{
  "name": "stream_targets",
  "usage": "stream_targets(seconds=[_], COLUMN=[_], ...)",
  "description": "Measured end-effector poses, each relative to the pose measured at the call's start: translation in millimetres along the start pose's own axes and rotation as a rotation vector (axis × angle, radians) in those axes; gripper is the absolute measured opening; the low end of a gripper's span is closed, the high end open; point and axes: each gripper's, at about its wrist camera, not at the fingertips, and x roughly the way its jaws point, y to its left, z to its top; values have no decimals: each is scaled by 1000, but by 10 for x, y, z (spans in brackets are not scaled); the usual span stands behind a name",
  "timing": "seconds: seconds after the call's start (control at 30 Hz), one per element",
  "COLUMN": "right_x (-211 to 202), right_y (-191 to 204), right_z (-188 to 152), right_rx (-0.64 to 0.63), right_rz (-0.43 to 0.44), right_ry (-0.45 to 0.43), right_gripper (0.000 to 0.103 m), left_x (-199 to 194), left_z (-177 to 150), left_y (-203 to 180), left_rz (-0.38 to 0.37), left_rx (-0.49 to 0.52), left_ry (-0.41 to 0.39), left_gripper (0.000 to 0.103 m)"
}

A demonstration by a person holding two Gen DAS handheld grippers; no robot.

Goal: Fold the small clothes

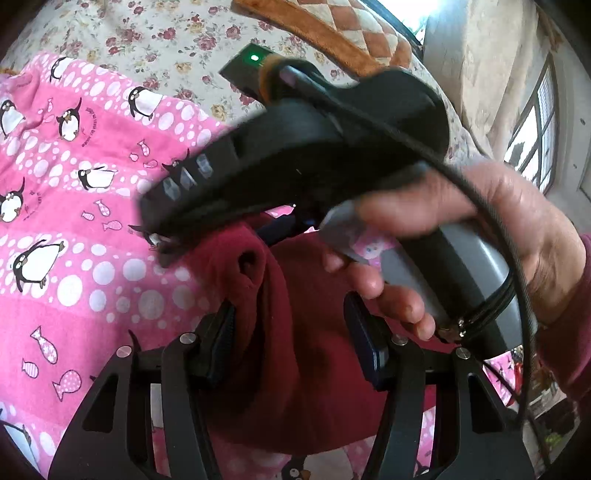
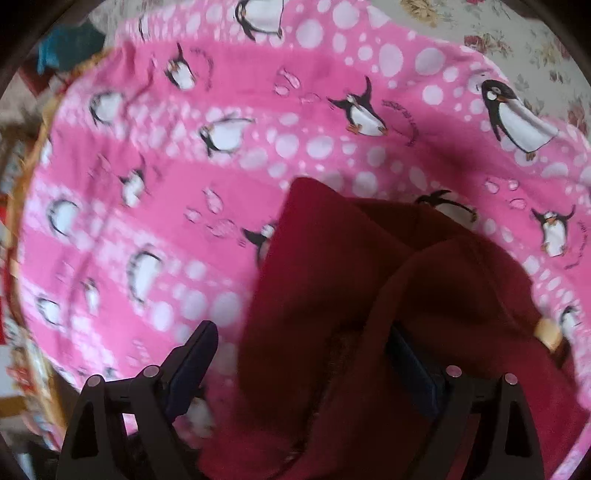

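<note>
Your left gripper [image 1: 291, 332] sits half-open over the dark red garment [image 1: 306, 369]; a raised fold of the cloth runs up between the fingers [image 1: 221, 332], and you cannot tell from this view whether the pads press on it. Straight ahead of these tongs, your right hand [image 1: 480, 236] and the body of the other tool [image 1: 295, 147] fill the middle of the view and hide the far edge of the garment. A black cable [image 1: 491, 206] loops over that hand. Left of the tongs lies the pink penguin blanket [image 1: 74, 221], beyond it a floral sheet [image 1: 155, 29] and a small black device with a green light [image 1: 251, 64].

Your right gripper [image 2: 299, 354] points steeply down with its jaws wide. The red garment is bunched between them, against the right finger, clear of the left finger. The penguin blanket spreads ahead and to the left; this view is motion-blurred.
</note>
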Motion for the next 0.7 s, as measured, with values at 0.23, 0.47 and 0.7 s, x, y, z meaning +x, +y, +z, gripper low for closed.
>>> stream_targets(seconds=[0.23,0.47,0.7], right_x=[-136,-254,-512], right_y=[-307,-396,-430], right_z=[-256,-457,-633], right_rx=[3,17,35], right_rz=[40,83,100], right_ry=[-123,-204,-291], right_gripper=[53,36,28], left_x=[27,221,280], left_z=[-12,-78,-62], left_y=[1,27,-72], left_rz=[41,129,135], left_rx=[-14,-41,-43], left_ry=[30,103,116], left_gripper=[72,77,25])
